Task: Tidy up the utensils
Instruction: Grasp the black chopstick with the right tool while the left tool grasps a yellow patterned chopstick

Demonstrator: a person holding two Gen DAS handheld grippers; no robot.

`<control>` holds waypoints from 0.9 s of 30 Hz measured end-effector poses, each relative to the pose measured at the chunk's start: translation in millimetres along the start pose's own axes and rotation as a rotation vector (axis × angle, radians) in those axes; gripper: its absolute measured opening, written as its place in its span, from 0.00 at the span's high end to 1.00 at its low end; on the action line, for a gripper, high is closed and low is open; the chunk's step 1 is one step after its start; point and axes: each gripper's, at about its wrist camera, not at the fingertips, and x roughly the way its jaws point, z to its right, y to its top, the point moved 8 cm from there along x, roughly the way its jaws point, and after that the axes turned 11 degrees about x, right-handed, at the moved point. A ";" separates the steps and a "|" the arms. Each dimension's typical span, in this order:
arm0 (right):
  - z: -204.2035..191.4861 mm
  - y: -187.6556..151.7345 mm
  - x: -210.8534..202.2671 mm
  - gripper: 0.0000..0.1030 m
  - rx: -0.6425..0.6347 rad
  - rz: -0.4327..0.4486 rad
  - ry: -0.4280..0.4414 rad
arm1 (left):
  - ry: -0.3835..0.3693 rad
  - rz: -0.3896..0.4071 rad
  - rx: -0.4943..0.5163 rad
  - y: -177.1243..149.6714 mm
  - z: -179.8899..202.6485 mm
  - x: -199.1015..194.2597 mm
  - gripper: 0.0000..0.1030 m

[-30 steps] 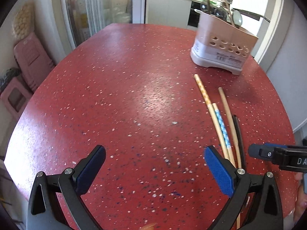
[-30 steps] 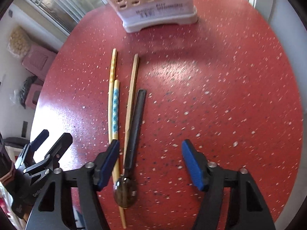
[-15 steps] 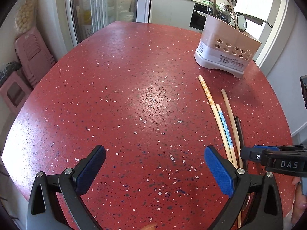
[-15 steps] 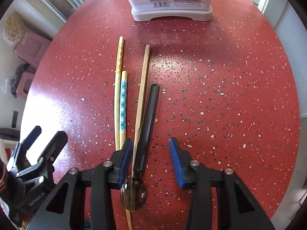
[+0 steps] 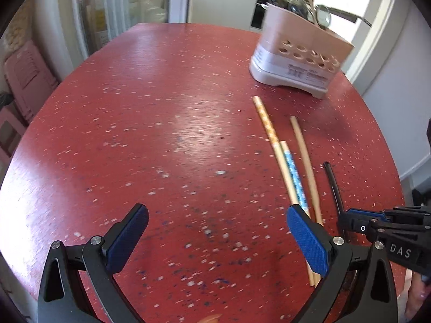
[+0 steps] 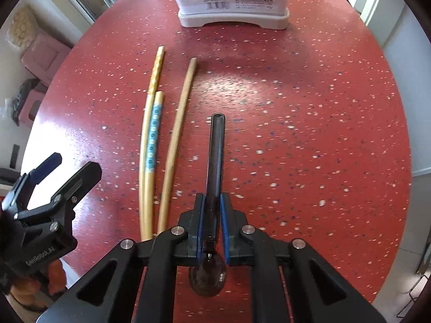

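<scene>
Now that the right gripper (image 6: 211,216) has closed its jaws on the black spoon (image 6: 215,156), lifting toward the caddy (image 6: 233,2) seems next; left gripper (image 5: 215,238) jaws gape wide.

The left wrist view looks forward and down from low over the near edge of the red worktop (image 5: 167,123), facing the holder (image 5: 296,62) at the far right. The right wrist view sits close above the worktop (image 6: 309,113), tipped steeply down, facing the same holder (image 6: 231,2) head-on. Both share the wooden sticks (image 5: 285,161) (image 6: 153,145), and each shows the other claw at its edge.
</scene>
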 end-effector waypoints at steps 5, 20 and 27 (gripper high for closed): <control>17.1 -1.9 -5.8 0.88 0.015 -0.001 0.024 | 0.006 -0.041 0.037 5.0 13.5 15.0 0.00; 27.8 -6.7 -10.5 0.88 0.010 0.006 0.047 | 0.026 -0.088 0.058 8.6 25.9 29.5 0.00; 37.2 -4.3 -13.7 0.88 -0.027 0.037 -0.033 | 0.019 -0.104 0.047 12.6 22.3 33.4 0.00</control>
